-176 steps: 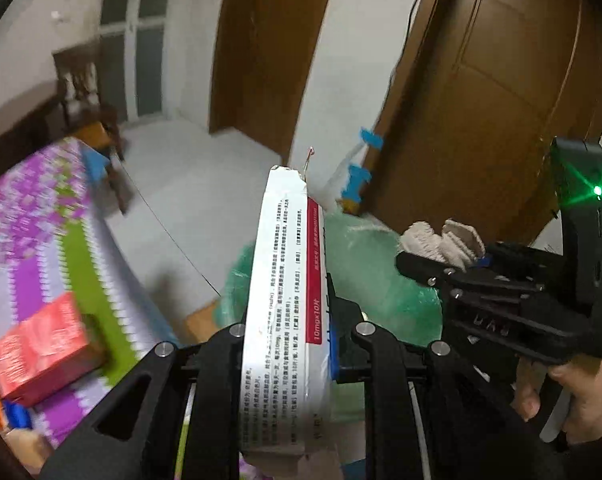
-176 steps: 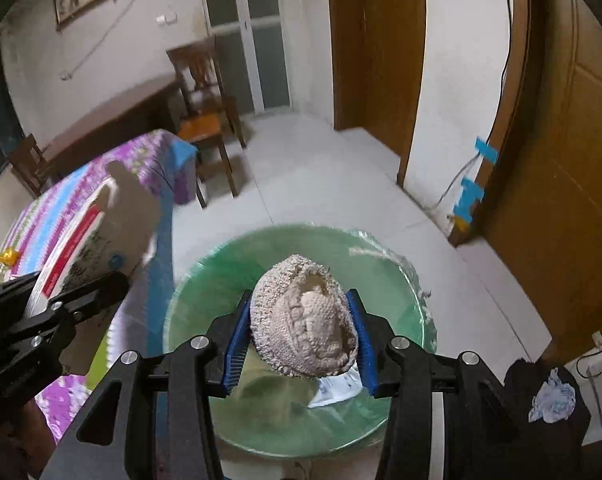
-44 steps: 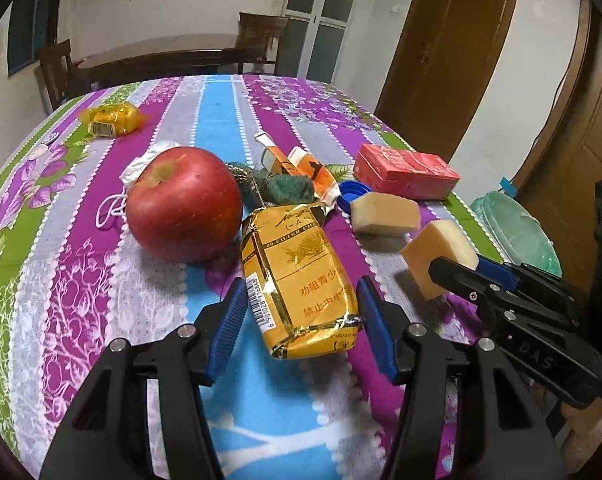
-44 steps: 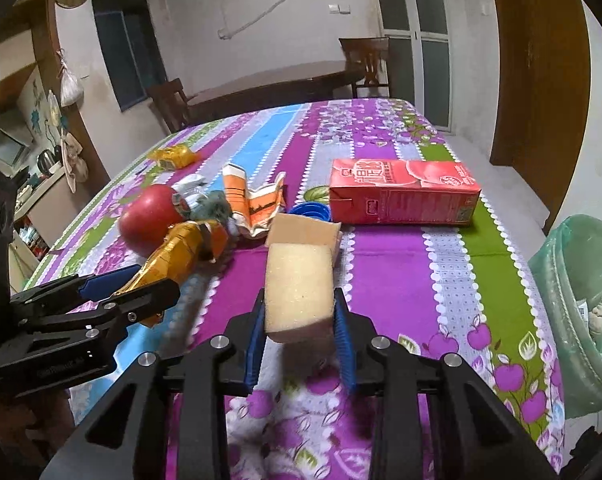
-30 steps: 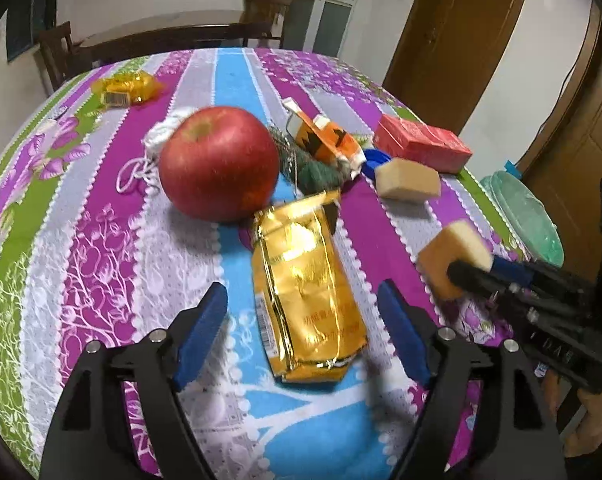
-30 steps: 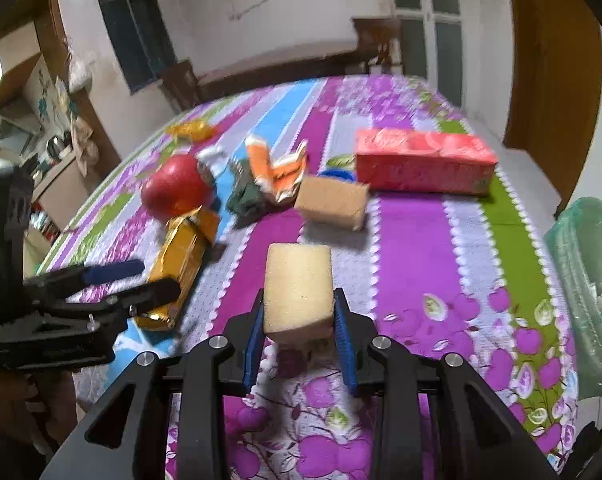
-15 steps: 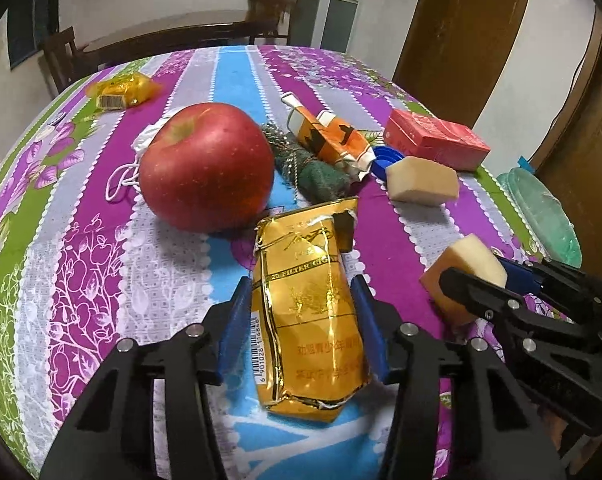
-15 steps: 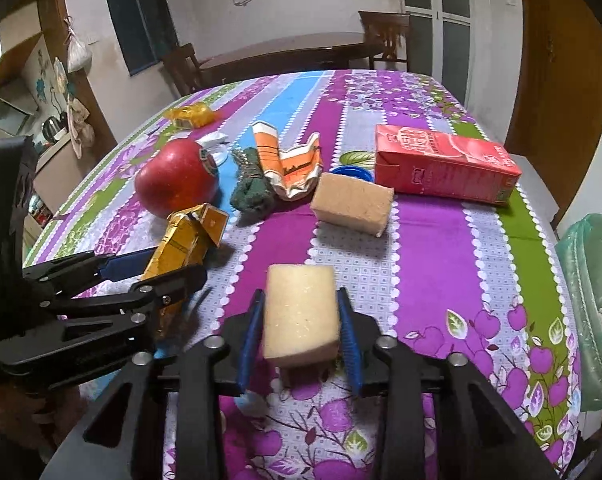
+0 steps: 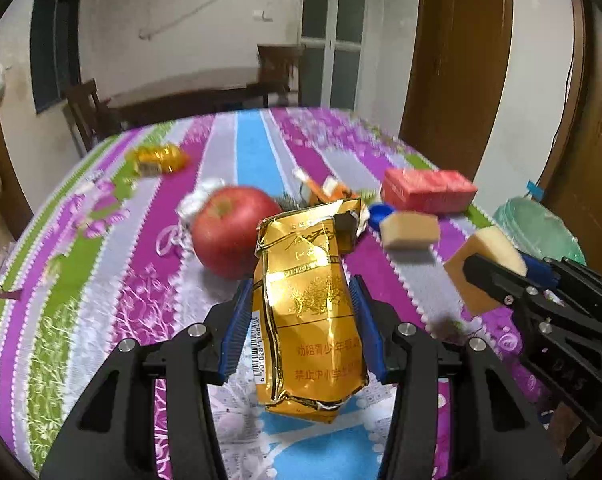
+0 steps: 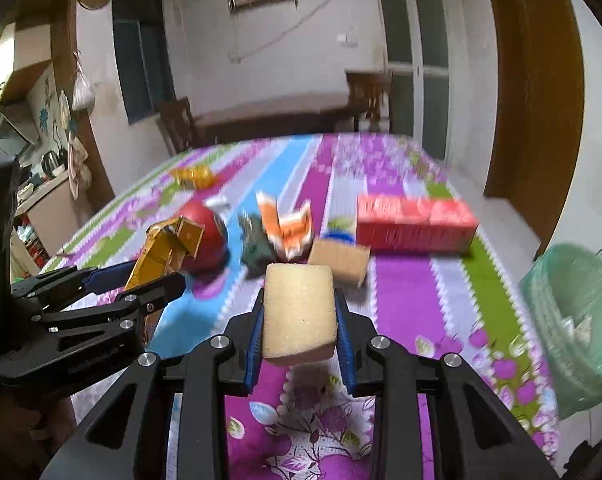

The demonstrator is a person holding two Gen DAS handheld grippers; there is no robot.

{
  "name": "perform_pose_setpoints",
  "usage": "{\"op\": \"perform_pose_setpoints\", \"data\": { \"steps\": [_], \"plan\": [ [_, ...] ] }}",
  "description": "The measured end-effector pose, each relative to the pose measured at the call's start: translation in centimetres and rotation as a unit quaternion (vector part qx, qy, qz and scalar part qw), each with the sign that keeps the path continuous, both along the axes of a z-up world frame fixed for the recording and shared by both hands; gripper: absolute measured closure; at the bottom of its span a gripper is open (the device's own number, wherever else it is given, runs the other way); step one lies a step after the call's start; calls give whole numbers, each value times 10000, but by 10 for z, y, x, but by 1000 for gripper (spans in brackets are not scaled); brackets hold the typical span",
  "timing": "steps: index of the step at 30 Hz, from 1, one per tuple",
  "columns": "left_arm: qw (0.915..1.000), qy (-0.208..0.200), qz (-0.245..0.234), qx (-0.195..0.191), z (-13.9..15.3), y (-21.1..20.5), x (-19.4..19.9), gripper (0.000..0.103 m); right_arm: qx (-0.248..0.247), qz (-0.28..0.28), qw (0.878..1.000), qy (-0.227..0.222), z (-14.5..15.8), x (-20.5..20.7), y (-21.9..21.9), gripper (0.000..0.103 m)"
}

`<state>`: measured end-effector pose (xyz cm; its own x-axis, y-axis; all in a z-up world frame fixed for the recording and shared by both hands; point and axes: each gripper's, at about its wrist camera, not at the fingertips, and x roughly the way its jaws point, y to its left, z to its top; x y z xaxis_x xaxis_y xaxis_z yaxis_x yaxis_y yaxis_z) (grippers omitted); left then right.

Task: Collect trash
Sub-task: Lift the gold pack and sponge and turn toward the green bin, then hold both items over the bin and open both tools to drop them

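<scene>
My left gripper [image 9: 303, 322] is shut on a crumpled gold cigarette pack [image 9: 307, 320] and holds it lifted above the table; it also shows in the right wrist view [image 10: 165, 252]. My right gripper [image 10: 299, 328] is shut on a yellow sponge [image 10: 299, 316], held above the table; the sponge also shows in the left wrist view [image 9: 483, 264]. The green-lined trash bin [image 10: 577, 312] stands off the table's right edge and shows in the left wrist view too [image 9: 541, 228].
On the striped purple tablecloth [image 9: 101, 272] lie a red apple [image 9: 229, 232], a second sponge [image 9: 411, 230], a red carton [image 10: 415, 222], an orange torn wrapper [image 10: 287, 228], a dark green wad [image 10: 255, 248], a blue cap [image 9: 381, 213] and a yellow wrapper [image 9: 157, 158].
My left gripper closed on the gold pack and lifted it off the table. My right gripper kept hold of the sponge and rose too.
</scene>
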<state>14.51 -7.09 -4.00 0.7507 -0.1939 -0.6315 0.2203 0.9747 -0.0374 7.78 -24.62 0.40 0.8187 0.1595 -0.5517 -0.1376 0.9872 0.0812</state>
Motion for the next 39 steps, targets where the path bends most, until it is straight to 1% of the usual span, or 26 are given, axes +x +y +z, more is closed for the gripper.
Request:
{"op": "perform_pose_setpoints", "data": {
  "steps": [5, 11, 15, 22, 26, 31, 34, 39],
  "plan": [
    [9991, -396, 53, -121, 20, 2, -14, 56, -63, -86, 9990, -440, 26, -18, -1, 71],
    [9964, -774, 113, -338, 45, 6, -25, 56, -79, -171, 9970, -746, 50, -34, -2, 71],
    [9953, -894, 70, -362, 55, 3, -29, 56, -99, -215, 9959, -869, 62, -44, -2, 71],
    [9936, -1024, -115, -451, 66, -10, -30, 56, -148, -362, 9940, -1018, 83, -53, -18, 71],
    [9921, -1099, -353, -486, 72, -29, -27, 56, -205, -569, 9924, -1069, 96, -56, -40, 71],
    [9898, -1126, -703, -520, 80, -64, -18, 56, -341, -964, 9890, -1068, 111, -62, -84, 71],
    [9872, -1150, -981, -505, 86, -94, -15, 56, -421, -1224, 9861, -1043, 119, -66, -116, 71],
    [9816, -987, -1541, -543, 90, -151, -1, 56, -483, -1626, 9814, -898, 128, -74, -176, 71]
  ]
}}
